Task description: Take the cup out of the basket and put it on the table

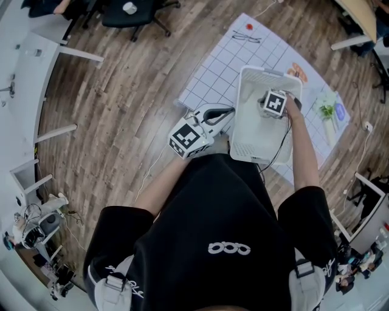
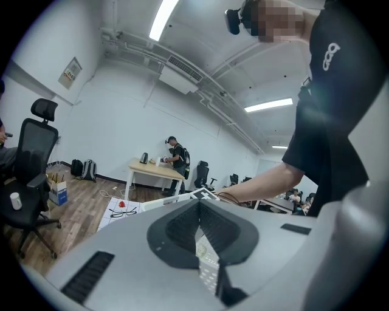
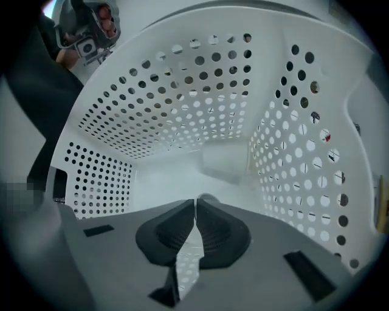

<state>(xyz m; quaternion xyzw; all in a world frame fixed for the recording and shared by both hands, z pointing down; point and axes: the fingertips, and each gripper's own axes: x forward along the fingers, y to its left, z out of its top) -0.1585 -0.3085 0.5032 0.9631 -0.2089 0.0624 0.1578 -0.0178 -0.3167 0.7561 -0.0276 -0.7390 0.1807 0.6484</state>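
The white perforated basket [image 1: 238, 130] stands on a gridded mat. My right gripper [image 3: 196, 201] reaches steeply down into it; in the head view only its marker cube [image 1: 275, 103] shows. A white cup [image 3: 228, 163], blurred, lies low by the basket's right wall, and its near edge runs to my fingertips. The jaws are closed there on what looks like the cup's rim. My left gripper [image 1: 230, 112] [image 2: 198, 203] points at the basket's left rim [image 2: 152, 204] from outside, shut with nothing between its pads. Whether it touches the rim is unclear.
The white gridded mat [image 1: 213, 73] lies on a wooden floor, with glasses [image 1: 246, 38] and a red item [image 1: 249, 27] at its far end and small items [image 1: 328, 112] on its right side. An office chair [image 1: 130, 12] stands beyond.
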